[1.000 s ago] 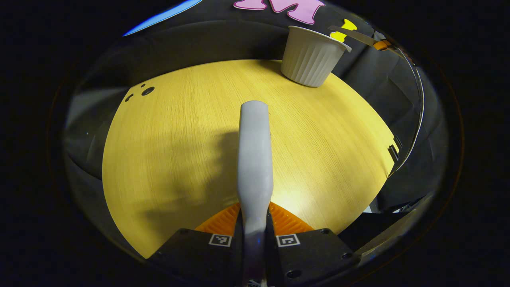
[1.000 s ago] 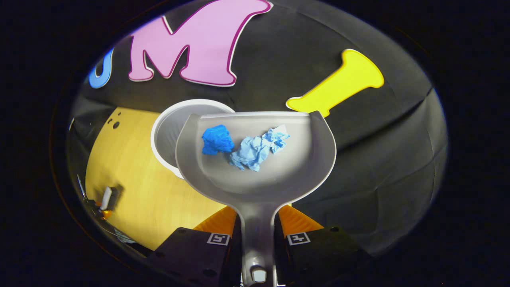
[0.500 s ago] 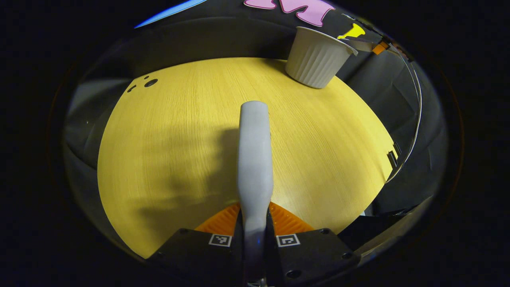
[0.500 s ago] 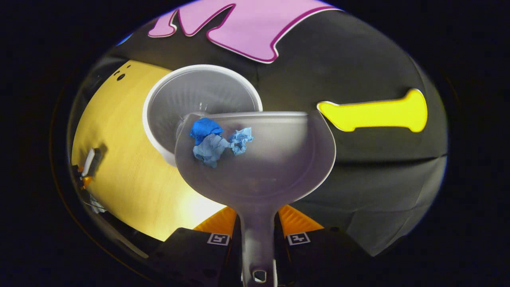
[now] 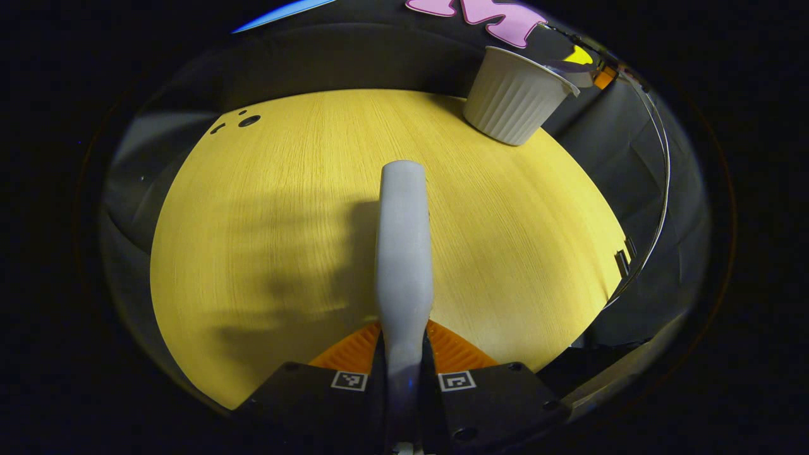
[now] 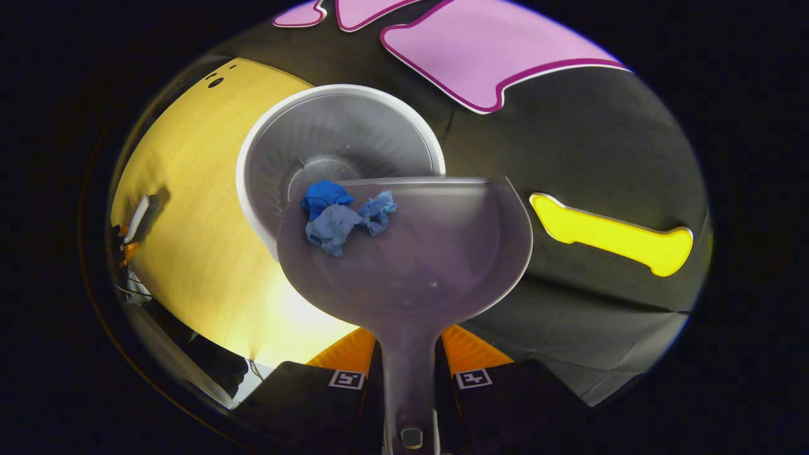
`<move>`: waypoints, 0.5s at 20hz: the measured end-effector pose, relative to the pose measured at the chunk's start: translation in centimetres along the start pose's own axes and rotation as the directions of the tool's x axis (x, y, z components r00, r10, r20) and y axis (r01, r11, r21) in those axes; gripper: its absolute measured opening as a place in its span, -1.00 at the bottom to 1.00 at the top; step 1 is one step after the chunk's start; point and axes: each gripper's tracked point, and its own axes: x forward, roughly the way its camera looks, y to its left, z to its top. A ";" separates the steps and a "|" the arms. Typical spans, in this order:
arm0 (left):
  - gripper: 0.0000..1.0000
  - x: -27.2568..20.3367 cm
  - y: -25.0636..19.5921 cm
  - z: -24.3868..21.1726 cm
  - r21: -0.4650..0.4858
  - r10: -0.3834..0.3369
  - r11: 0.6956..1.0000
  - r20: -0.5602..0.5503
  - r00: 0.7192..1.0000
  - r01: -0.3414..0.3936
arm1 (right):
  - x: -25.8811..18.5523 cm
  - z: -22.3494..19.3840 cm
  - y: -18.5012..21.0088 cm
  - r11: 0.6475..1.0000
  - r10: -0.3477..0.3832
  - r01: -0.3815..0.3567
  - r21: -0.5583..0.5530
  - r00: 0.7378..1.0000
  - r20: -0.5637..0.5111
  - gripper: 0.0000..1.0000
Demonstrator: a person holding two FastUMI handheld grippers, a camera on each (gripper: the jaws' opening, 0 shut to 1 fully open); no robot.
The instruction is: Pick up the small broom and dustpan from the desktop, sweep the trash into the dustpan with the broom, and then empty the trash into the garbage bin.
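Note:
In the right gripper view my right gripper (image 6: 411,346) is shut on the handle of the grey dustpan (image 6: 430,265). The pan hangs tilted, its front left corner over the open mouth of the white ribbed garbage bin (image 6: 328,136). Crumpled blue paper wads (image 6: 341,213) lie bunched at that front left corner, inside the pan. In the left gripper view my left gripper (image 5: 404,344) is shut on the grey broom handle (image 5: 404,246), held above the yellow table (image 5: 272,208). The bin (image 5: 515,95) stands at the table's far right, with the dustpan's edge (image 5: 569,65) over its rim.
The bin stands close to the table's back edge, against the black cloth wall. Small dark holes (image 5: 248,120) mark the table's far left corner. My left gripper with the broom (image 6: 136,224) appears small at the far left of the right gripper view.
The right gripper moved the dustpan farther over the bin and tipped it; the blue wads slid to the front left corner. The left gripper barely shifted, still holding the broom.

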 end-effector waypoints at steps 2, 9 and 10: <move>-0.47 0.0 0.0 0.0 0.002 0.004 1.000 -0.002 1.000 -0.004 | 0.0 0.4 0.3 1.000 -0.003 0.003 -0.012 1.000 -0.002 -0.26; -0.47 -0.1 0.1 0.1 0.009 0.015 1.000 0.001 1.000 -0.015 | -0.4 0.0 -0.2 0.999 -0.044 0.044 -0.020 0.999 0.012 -0.26; -0.47 -0.1 0.1 0.1 0.006 0.021 1.000 0.004 1.000 -0.021 | -0.5 0.0 -0.2 0.998 -0.053 0.054 -0.015 0.998 0.030 -0.26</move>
